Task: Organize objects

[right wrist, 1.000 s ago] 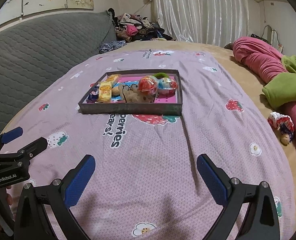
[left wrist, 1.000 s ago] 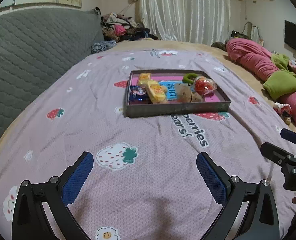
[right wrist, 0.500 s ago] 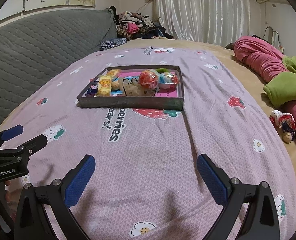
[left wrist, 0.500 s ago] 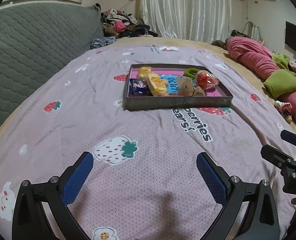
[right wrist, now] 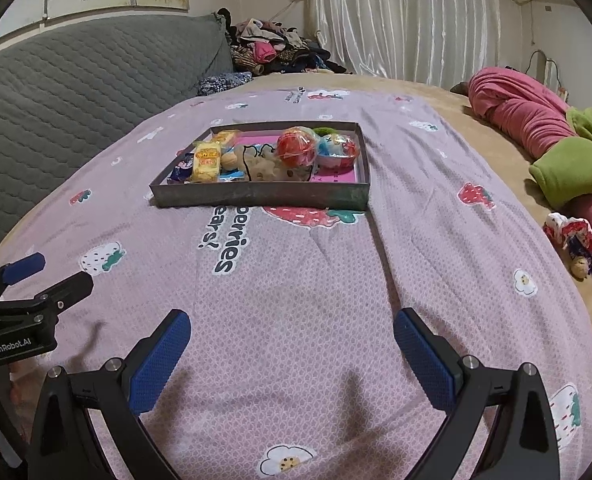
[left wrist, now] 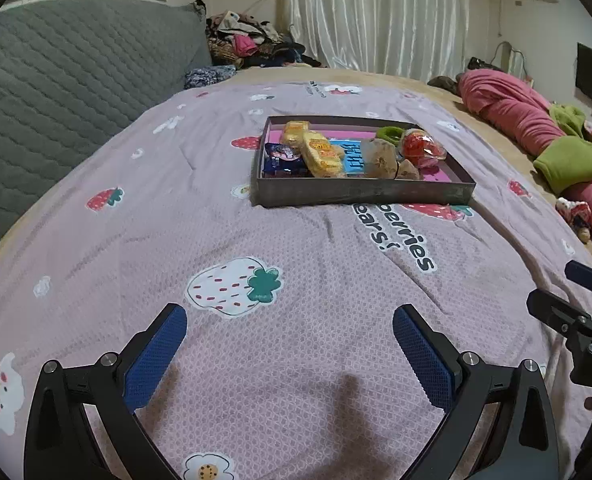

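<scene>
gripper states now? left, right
Left gripper: open, empty, above the bedspread.
Right gripper: open, empty, short of the tray.

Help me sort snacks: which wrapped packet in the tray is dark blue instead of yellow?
The dark blue packet at the tray's near-left corner; the two yellow packets lie beside it.

We cannot read the snack wrappers in the tray (left wrist: 360, 194), its near wall hides the lower parts of the items inside, and the other gripper (left wrist: 584, 320) is cut off by the picture's edge.
</scene>
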The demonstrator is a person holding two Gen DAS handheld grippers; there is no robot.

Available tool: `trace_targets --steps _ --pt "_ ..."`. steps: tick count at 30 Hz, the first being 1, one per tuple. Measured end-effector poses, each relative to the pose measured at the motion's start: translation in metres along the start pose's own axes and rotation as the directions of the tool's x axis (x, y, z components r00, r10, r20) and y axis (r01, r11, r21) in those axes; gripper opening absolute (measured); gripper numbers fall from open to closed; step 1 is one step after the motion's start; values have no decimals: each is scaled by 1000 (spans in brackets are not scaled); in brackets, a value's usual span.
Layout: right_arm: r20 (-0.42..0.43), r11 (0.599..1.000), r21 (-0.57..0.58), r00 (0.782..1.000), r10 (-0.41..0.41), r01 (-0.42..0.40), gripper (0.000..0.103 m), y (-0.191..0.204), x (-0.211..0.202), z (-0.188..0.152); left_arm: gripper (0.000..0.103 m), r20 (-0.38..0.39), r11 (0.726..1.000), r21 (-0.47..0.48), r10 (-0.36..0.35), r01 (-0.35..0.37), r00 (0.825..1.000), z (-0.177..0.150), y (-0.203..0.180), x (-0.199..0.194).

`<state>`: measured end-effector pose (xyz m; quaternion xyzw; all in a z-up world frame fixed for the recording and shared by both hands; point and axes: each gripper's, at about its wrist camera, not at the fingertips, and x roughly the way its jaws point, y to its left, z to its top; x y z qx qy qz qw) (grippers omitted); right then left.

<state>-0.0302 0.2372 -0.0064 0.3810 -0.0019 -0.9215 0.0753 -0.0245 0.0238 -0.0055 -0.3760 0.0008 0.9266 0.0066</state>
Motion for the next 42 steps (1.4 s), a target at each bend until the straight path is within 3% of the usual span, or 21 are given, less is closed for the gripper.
trace_targets --steps 42 --pt "-19 1000 24 1000 1 -1 102 -3 13 -7 103 16 999 4 47 -48 999 -3 2 16"
